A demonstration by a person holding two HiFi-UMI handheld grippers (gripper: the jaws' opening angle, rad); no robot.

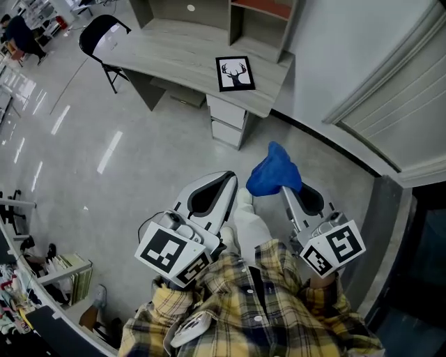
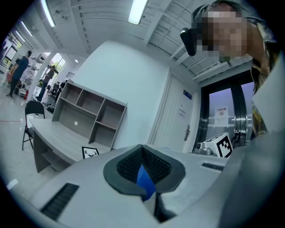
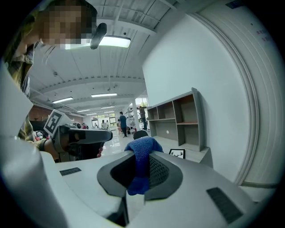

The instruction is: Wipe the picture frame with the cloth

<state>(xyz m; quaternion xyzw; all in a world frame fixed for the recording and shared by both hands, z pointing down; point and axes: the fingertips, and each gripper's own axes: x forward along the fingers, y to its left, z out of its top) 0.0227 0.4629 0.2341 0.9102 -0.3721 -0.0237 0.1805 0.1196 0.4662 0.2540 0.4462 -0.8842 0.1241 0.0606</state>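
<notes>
The picture frame (image 1: 235, 73), black-edged with a deer-head print, lies flat near the right end of the grey desk (image 1: 174, 52), far from both grippers; it also shows small in both gripper views (image 2: 90, 152) (image 3: 177, 153). My right gripper (image 1: 286, 190) (image 3: 140, 156) is shut on the blue cloth (image 1: 274, 173) (image 3: 141, 151), which bunches up above its jaws. Beside it, my left gripper (image 1: 231, 176) (image 2: 142, 149) is shut with nothing held; a sliver of blue shows through the gap behind its pads. Both are held close to the person's body, above the floor.
An open shelf unit (image 1: 258, 21) stands at the back of the desk, with drawers (image 1: 226, 118) under its right end. A black chair (image 1: 101, 35) is at the desk's left end. A white wall and door frame (image 1: 390, 84) run along the right.
</notes>
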